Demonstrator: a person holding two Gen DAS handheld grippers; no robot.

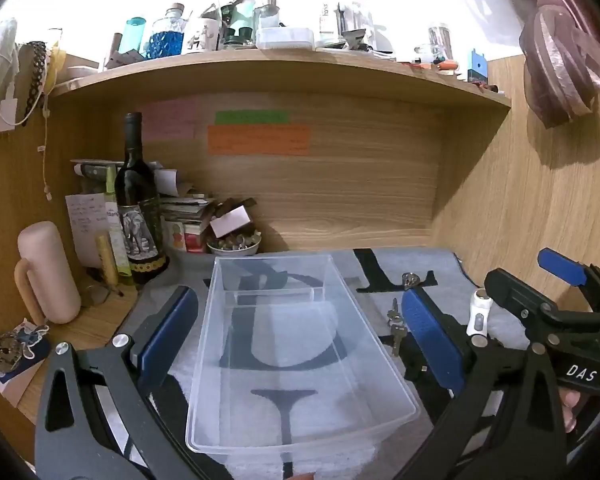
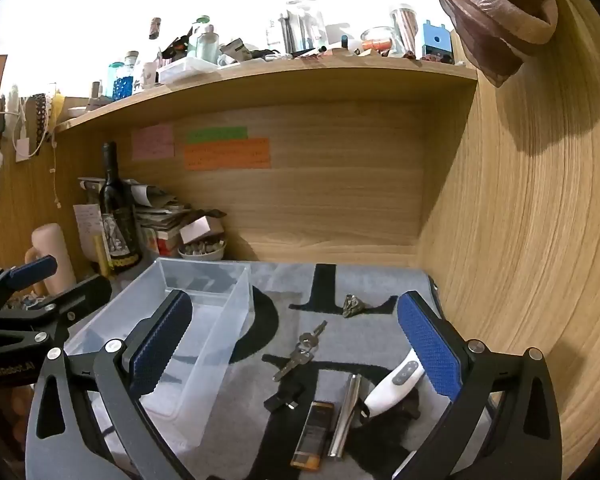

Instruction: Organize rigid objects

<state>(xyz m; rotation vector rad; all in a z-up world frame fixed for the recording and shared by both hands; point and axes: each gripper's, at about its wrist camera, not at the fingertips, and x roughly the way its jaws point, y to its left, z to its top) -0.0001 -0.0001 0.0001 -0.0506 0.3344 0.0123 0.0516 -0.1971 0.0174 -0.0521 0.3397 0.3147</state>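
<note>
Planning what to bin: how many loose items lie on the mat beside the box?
6: ring, keys, black clip, lighter, metal tube, white device. More may hide behind the fingers.

One clear plastic bin (image 2: 220,320) is sitting on one grey mat (image 2: 380,280). Six loose items are lying on the mat: one bunch of keys (image 2: 300,354), one small metal ring-like piece (image 2: 353,305), one white handheld device (image 2: 396,386), one metal tube (image 2: 346,416), one amber lighter (image 2: 314,434) and one small black clip (image 2: 282,398). One wine bottle (image 1: 137,200) is standing behind, near one pink mug (image 1: 50,272) and one small bowl (image 1: 234,245).
</note>
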